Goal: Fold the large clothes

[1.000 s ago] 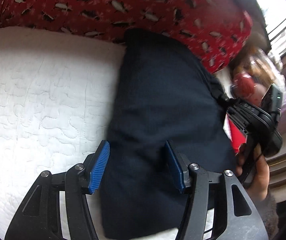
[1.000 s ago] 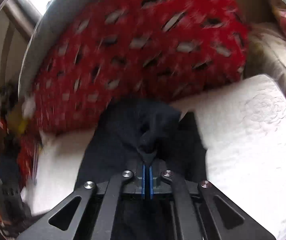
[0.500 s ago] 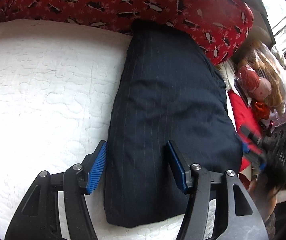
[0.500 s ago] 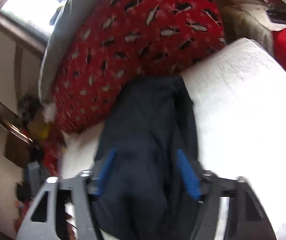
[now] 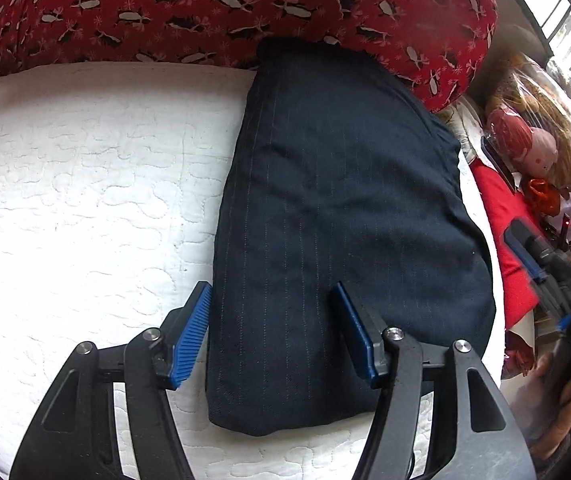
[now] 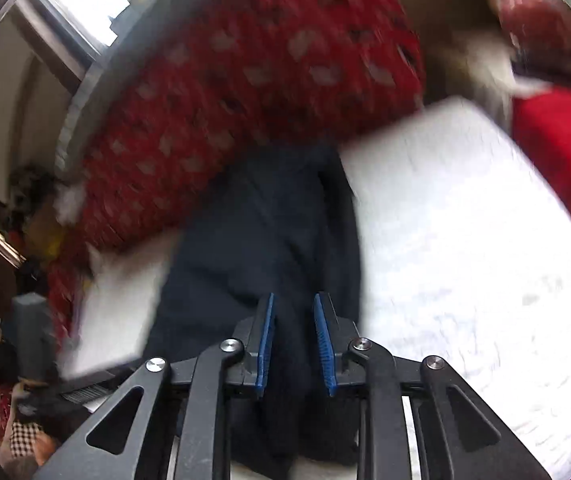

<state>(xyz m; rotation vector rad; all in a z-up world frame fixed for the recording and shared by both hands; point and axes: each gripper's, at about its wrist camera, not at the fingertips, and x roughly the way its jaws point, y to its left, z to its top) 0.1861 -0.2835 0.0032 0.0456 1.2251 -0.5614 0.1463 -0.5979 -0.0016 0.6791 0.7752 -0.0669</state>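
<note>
A dark navy pinstriped garment (image 5: 337, 200) lies folded lengthwise on the white quilted bed (image 5: 85, 200), its far end against a red penguin-print blanket (image 5: 245, 4). My left gripper (image 5: 271, 292) hangs open over the garment's near left part. Its left pad is at the cloth's left edge and its right pad is above the cloth, gripping nothing. In the blurred right wrist view, the garment (image 6: 261, 232) runs away from my right gripper (image 6: 293, 298). That gripper's jaws are closing, with a narrow gap and a ridge of dark cloth between the pads.
The red penguin blanket (image 6: 265, 72) bounds the bed's far side. A doll and soft toys (image 5: 525, 144) and a red cloth (image 5: 501, 216) crowd the bed's right edge. Bare white quilt (image 6: 465, 240) spreads beside the garment. A window and clutter fill the right wrist view's left side.
The right gripper let go of its pinch of dark cloth, opened wide, drew back along the garment, and its jaws have narrowed again. The garment now lies flat. The left gripper shifted slightly.
</note>
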